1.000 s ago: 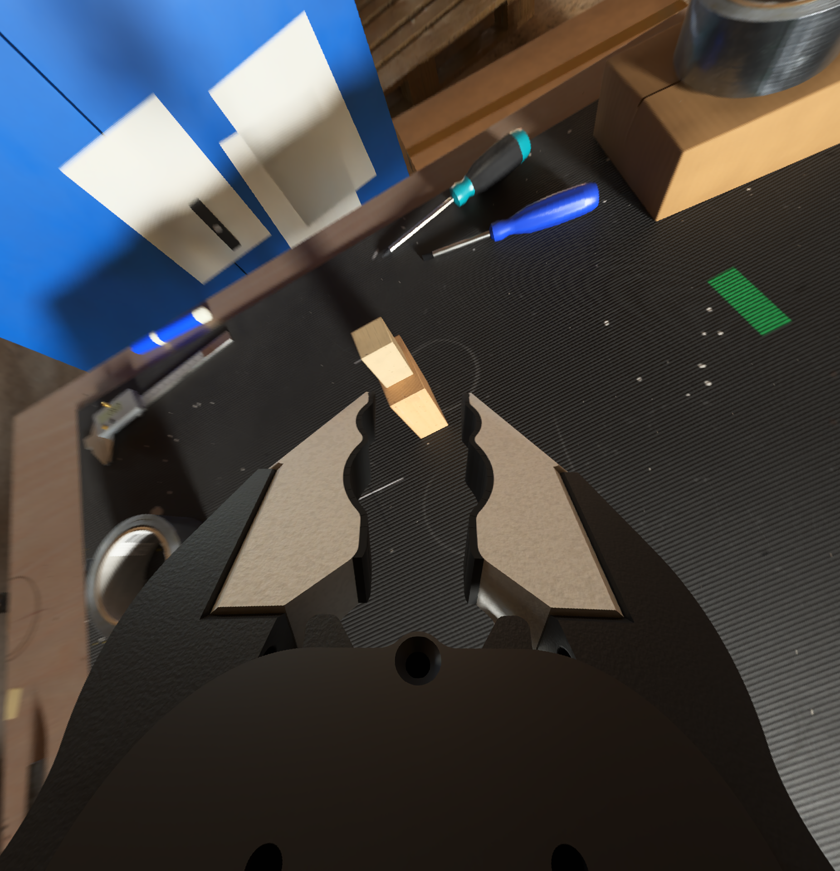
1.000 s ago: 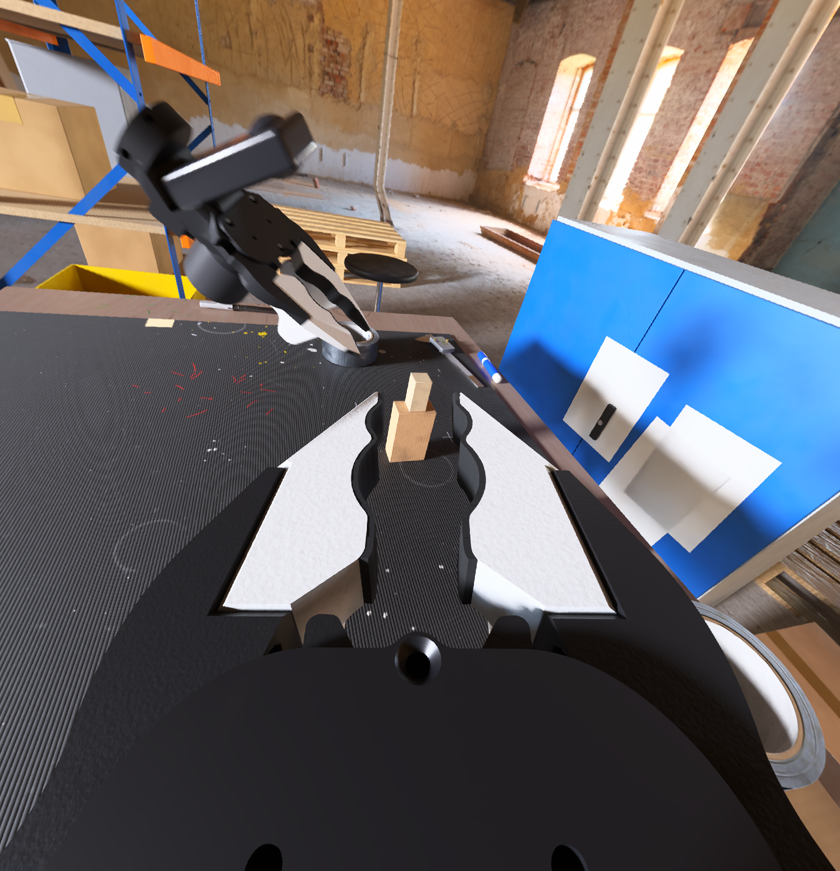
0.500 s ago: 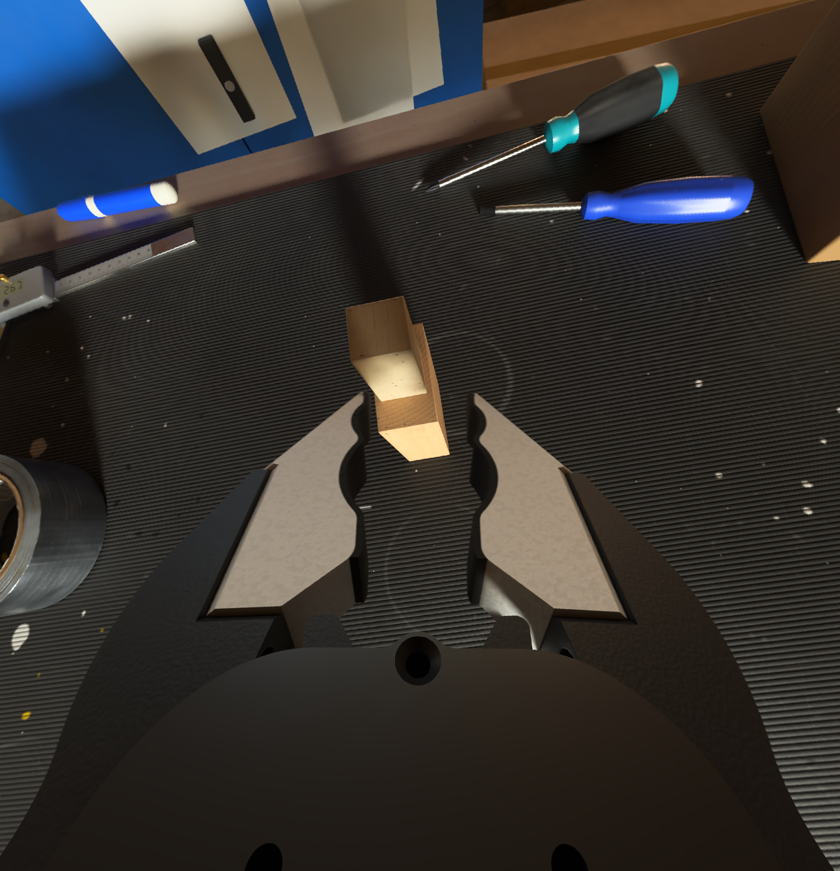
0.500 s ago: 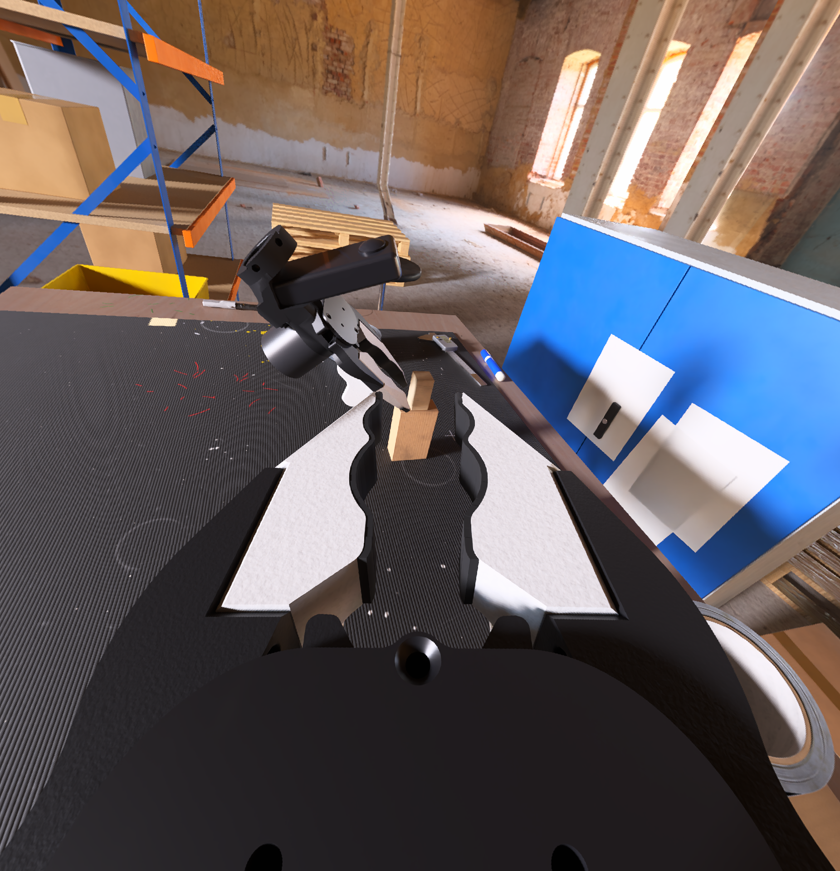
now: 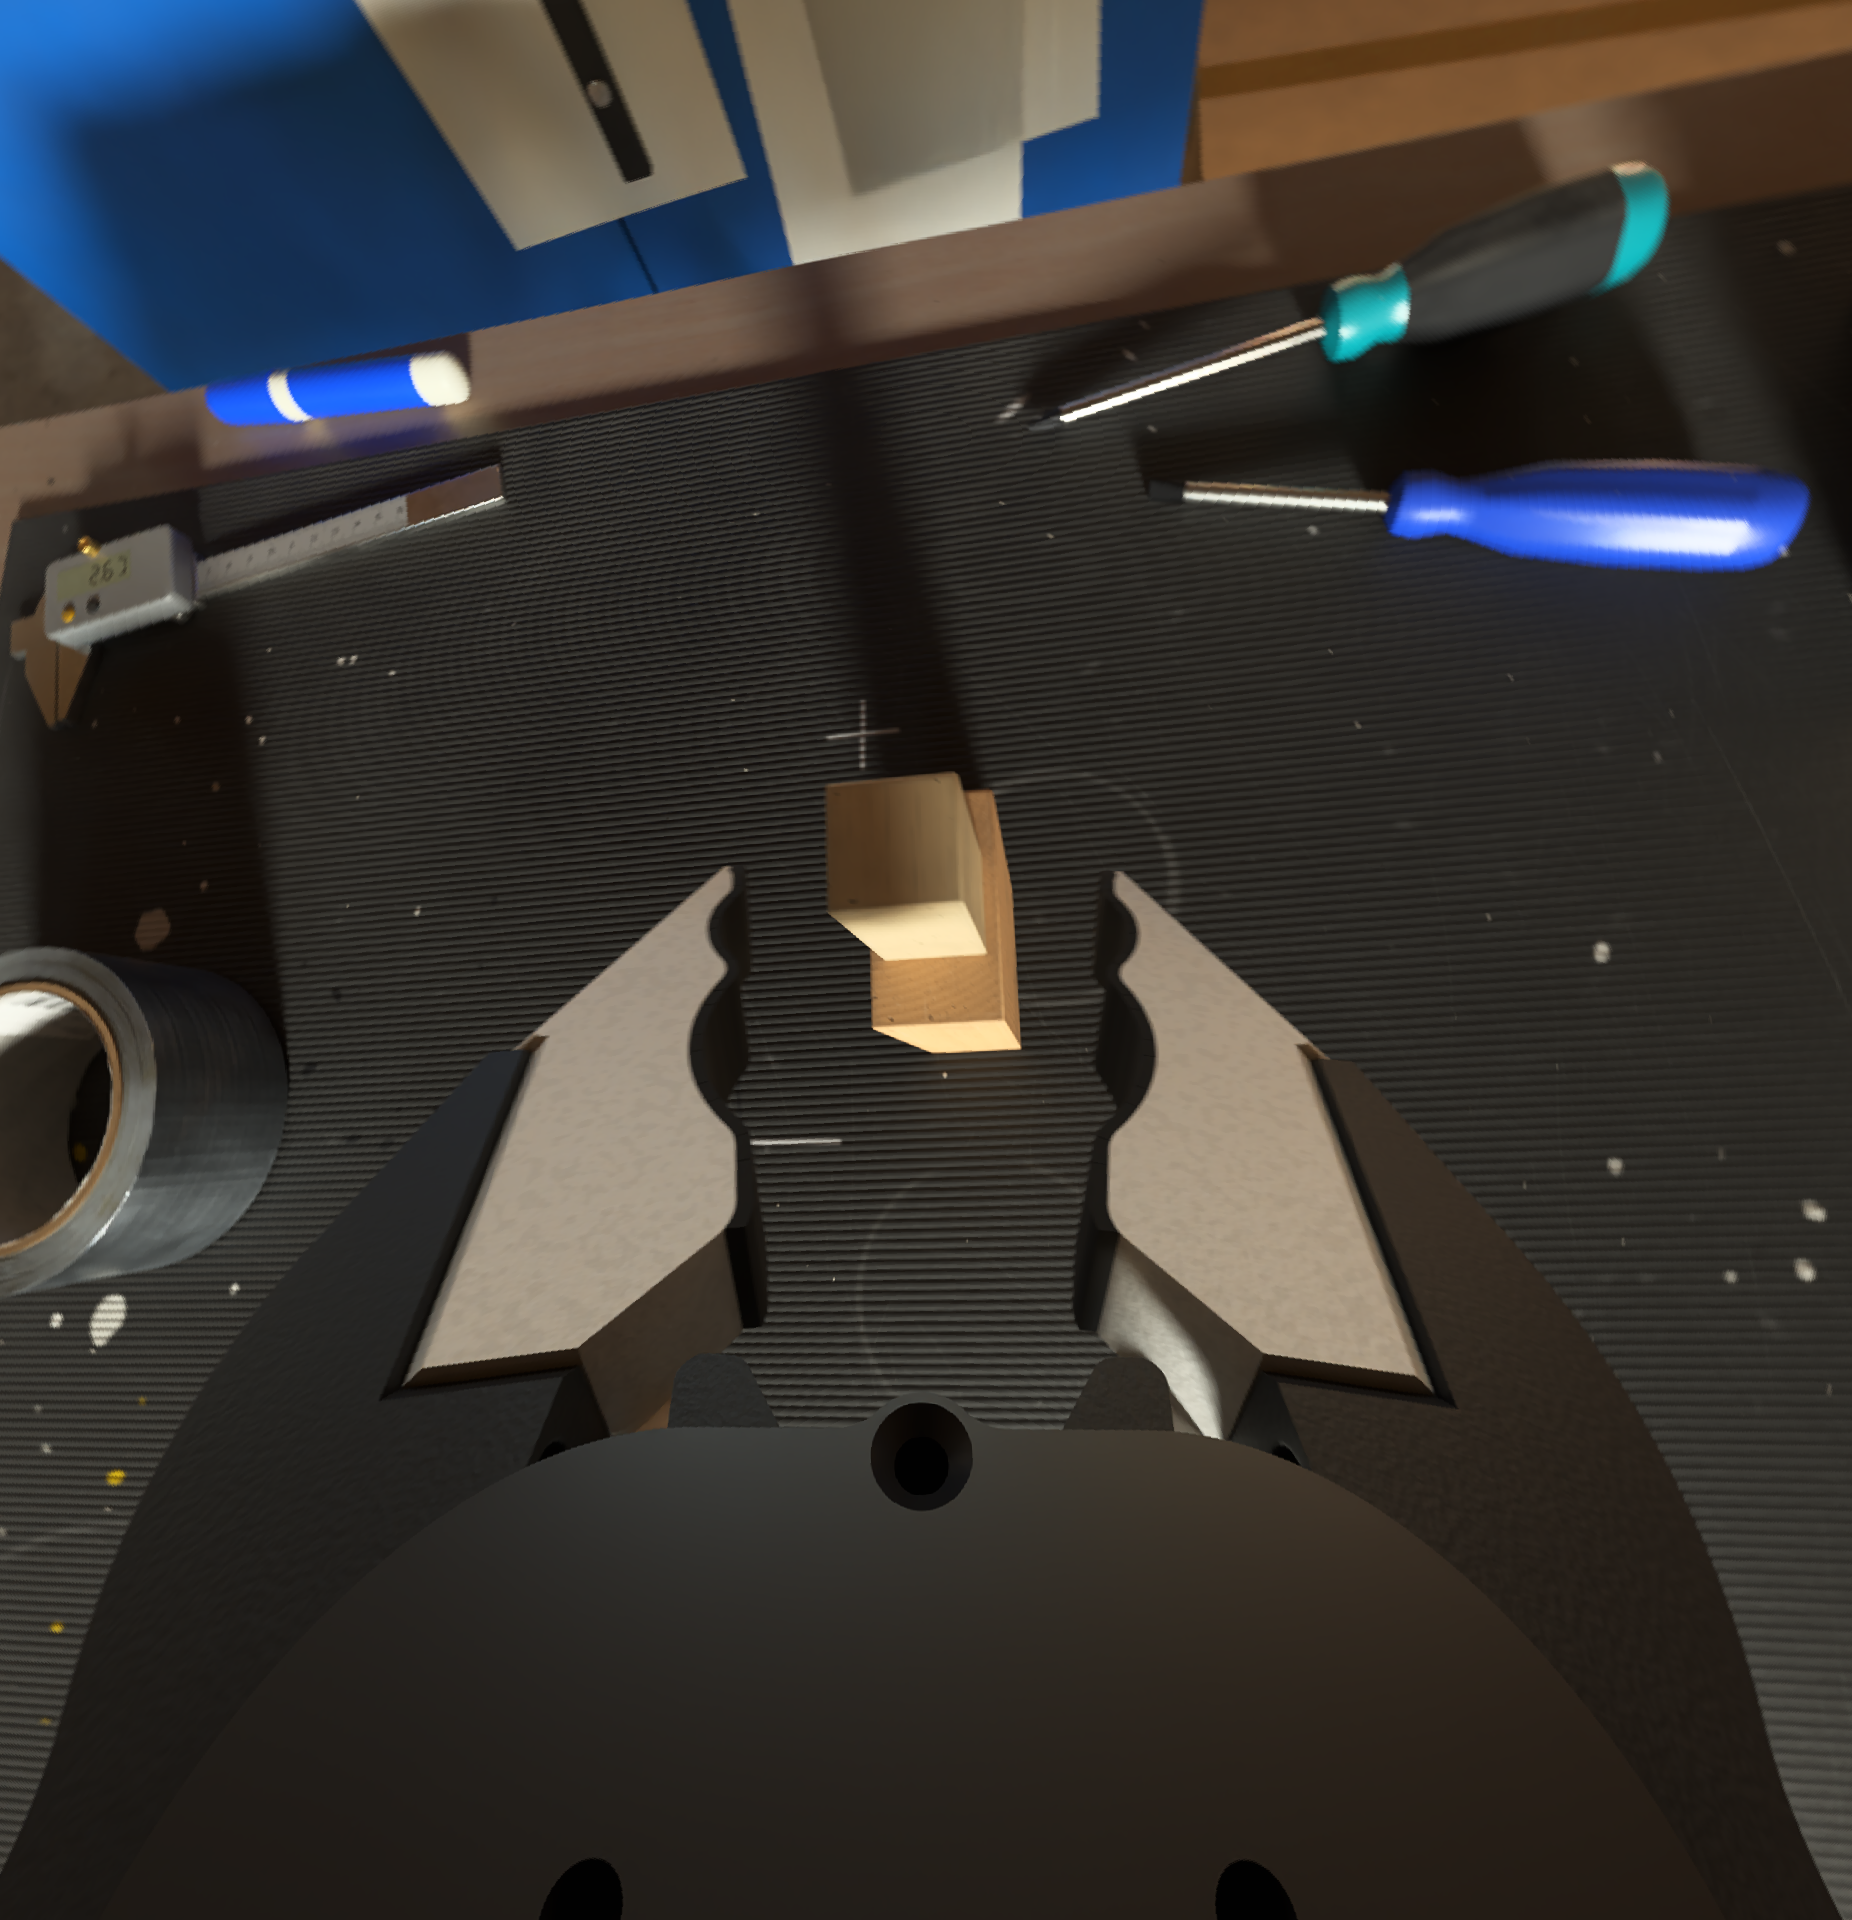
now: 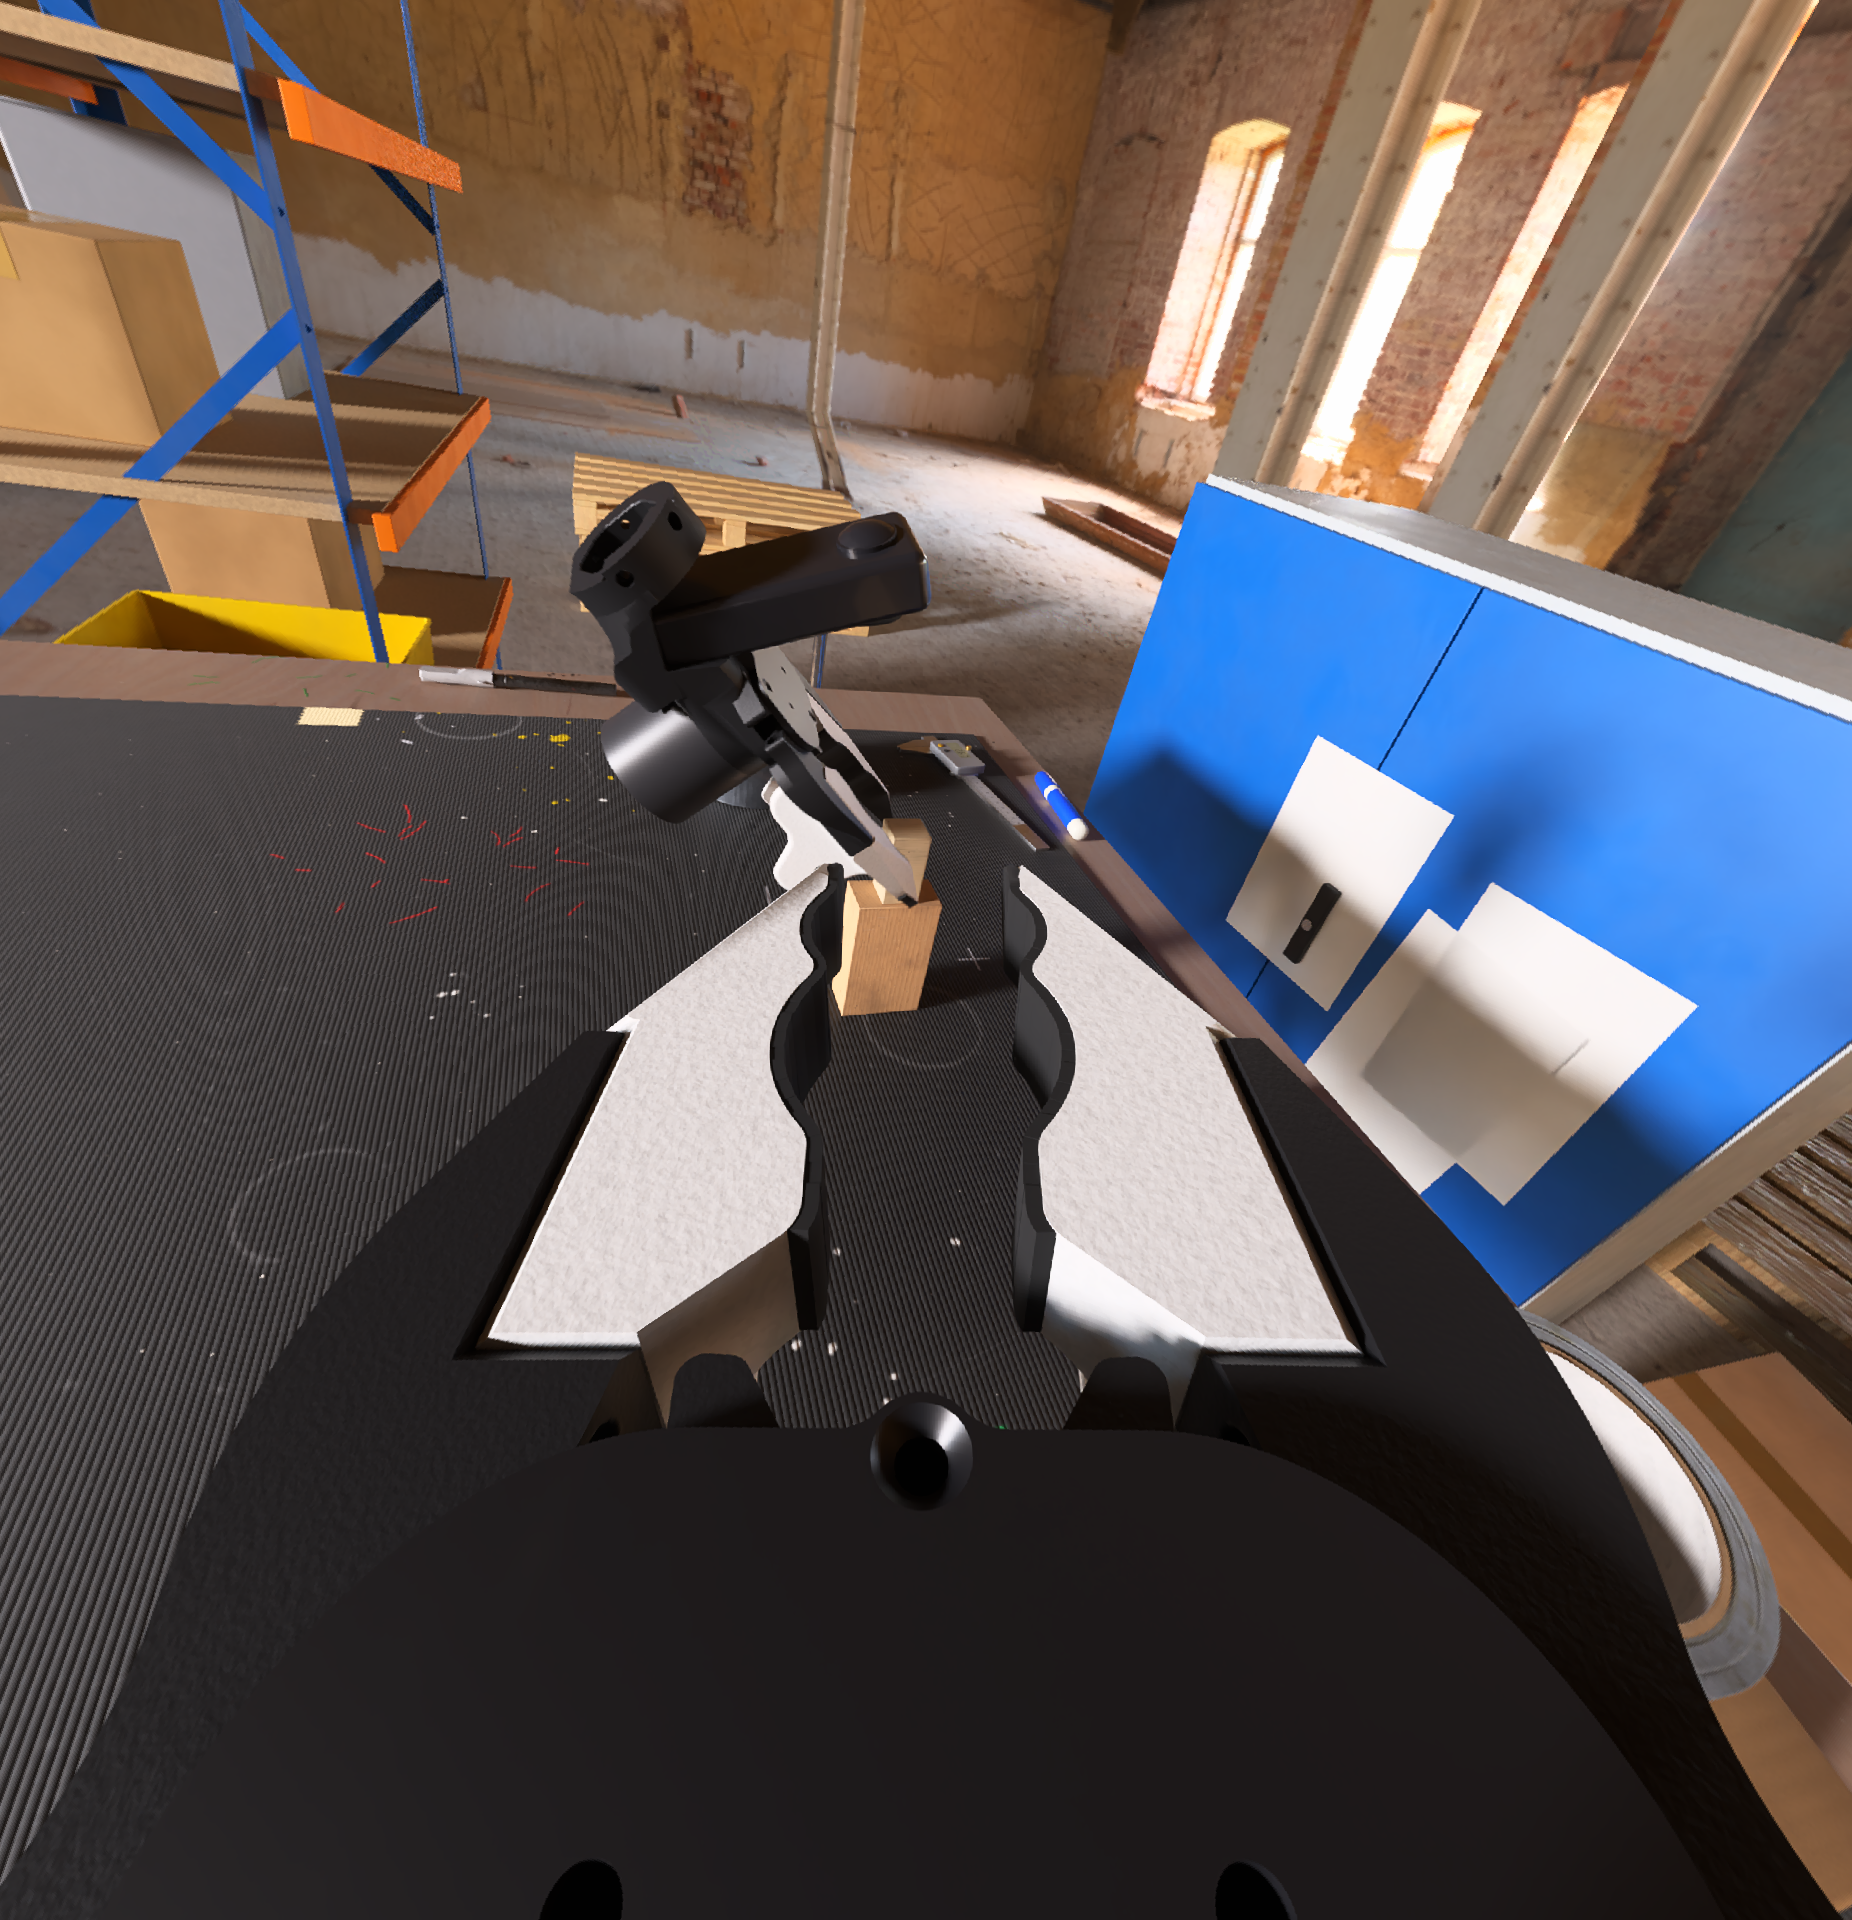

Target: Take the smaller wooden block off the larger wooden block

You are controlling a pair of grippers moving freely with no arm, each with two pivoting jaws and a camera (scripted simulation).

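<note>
The smaller wooden block (image 5: pixel 906 925) stands on the larger wooden block (image 5: pixel 948 1003) on the black mat. My left gripper (image 5: pixel 922 883) is open wide and looks down on the stack, its fingertips on either side of the smaller block and not touching it. In the right wrist view the left gripper's fingers (image 6: pixel 849 821) reach down over the smaller block (image 6: pixel 914 836) and partly hide it. The larger block (image 6: pixel 886 956) stands just beyond my right gripper (image 6: pixel 920 878), which is open, empty and low over the mat.
A grey tape roll (image 5: pixel 101 1122), a caliper (image 5: pixel 122 592) and a blue marker (image 5: pixel 340 390) lie left of the stack. Two screwdrivers (image 5: pixel 1493 281) (image 5: pixel 1587 514) lie at the far right. A blue cabinet (image 6: pixel 1473 831) stands past the table edge. Another tape roll (image 6: pixel 1670 1507) lies by my right gripper.
My left gripper has swung over the stack, come down around the smaller block and opened wider. My right gripper has barely moved.
</note>
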